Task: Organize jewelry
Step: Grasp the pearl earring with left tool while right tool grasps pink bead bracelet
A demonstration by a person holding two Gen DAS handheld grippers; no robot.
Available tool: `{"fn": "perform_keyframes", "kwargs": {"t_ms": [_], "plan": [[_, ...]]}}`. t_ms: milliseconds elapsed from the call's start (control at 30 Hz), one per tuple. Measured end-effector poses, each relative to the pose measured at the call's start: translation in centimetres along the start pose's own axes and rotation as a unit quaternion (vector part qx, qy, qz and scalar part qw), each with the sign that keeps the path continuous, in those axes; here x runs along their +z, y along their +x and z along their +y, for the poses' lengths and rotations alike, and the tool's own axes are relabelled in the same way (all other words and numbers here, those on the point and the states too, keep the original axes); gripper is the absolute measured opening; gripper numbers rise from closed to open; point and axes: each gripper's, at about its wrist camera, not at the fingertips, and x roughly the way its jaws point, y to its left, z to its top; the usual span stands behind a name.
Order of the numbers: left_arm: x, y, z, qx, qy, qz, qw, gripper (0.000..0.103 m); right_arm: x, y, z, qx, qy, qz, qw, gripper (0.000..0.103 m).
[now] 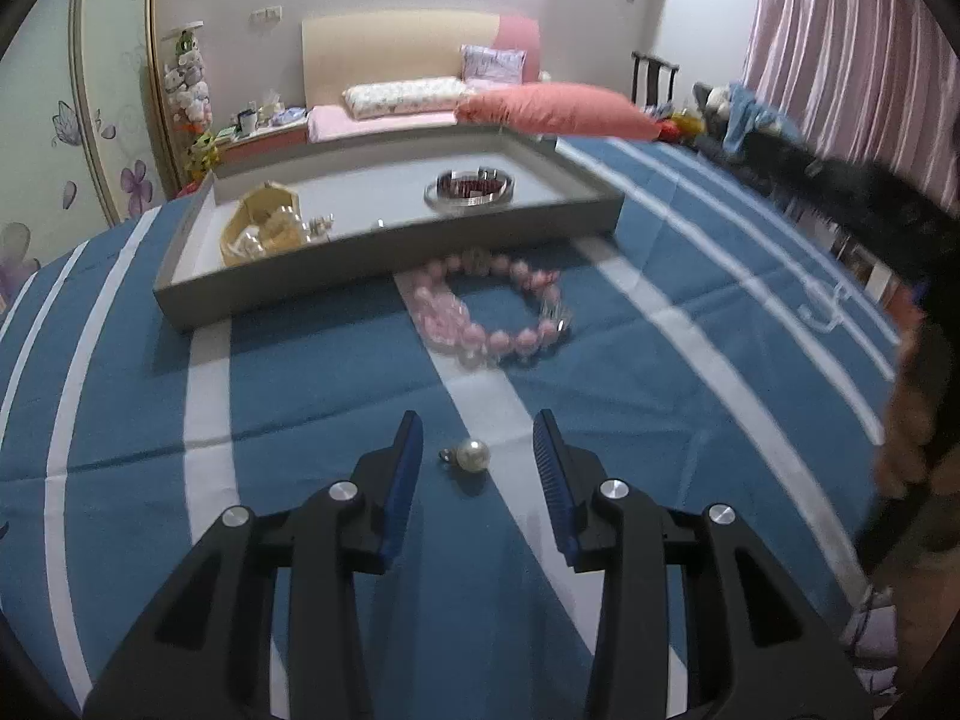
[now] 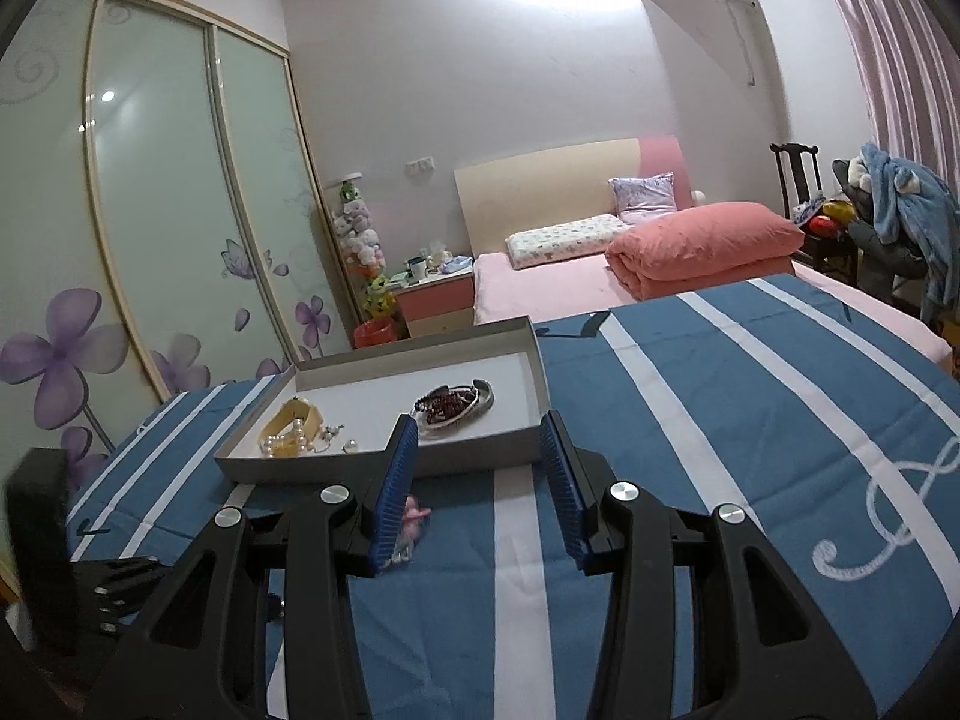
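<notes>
A grey shallow tray [image 1: 384, 252] sits on the blue striped cloth and holds a yellow bracelet [image 1: 258, 228] and a silver bangle with dark red beads [image 1: 468, 187]. Pink bead bracelets [image 1: 498, 306] lie on the cloth in front of the tray. A pearl earring [image 1: 468, 455] lies between the fingers of my open left gripper [image 1: 477, 438]. My right gripper [image 2: 480, 438] is open and empty, raised in front of the tray [image 2: 384, 462]; the pink beads [image 2: 414, 516] peek out beside its left finger.
The blue and white striped cloth [image 2: 720, 420] covers the surface. A bed with a coral duvet [image 2: 702, 246] lies behind. A wardrobe with purple flowers [image 2: 120, 240] stands at left. A dark sleeve and hand [image 1: 900, 360] are at the right in the left wrist view.
</notes>
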Motion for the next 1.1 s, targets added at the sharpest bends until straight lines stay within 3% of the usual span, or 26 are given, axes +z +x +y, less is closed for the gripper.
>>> {"fn": "perform_keyframes", "kwargs": {"t_ms": [200, 267, 333, 567, 900, 1100], "plan": [[0.1, 1.6, 0.2, 0.022, -0.012, 0.031, 0.9992, 0.036, -0.2, -0.4, -0.3, 0.002, 0.006, -0.001, 1.0, 0.044], [0.2, 1.7, 0.2, 0.03, -0.012, 0.033, 0.9989, 0.024, -0.4, -0.4, -0.7, 0.004, 0.007, -0.001, 1.0, 0.044], [0.2, 1.8, 0.4, 0.037, -0.012, 0.033, 0.9987, 0.021, -0.5, -0.6, -0.7, 0.006, 0.007, 0.0, 1.0, 0.044], [0.3, 1.5, 1.1, 0.05, -0.016, 0.033, 0.9981, 0.02, -0.7, -0.5, -0.6, 0.011, 0.003, 0.006, 1.0, 0.044], [1.4, 1.8, 7.4, 0.123, -0.068, 0.034, 0.9895, 0.02, -1.1, 0.1, 0.2, 0.018, -0.004, 0.024, 1.0, 0.044], [1.8, 1.7, 10.4, 0.142, -0.096, 0.034, 0.9846, 0.02, -1.3, 1.0, 1.2, 0.025, -0.016, 0.049, 0.998, 0.044]]}}
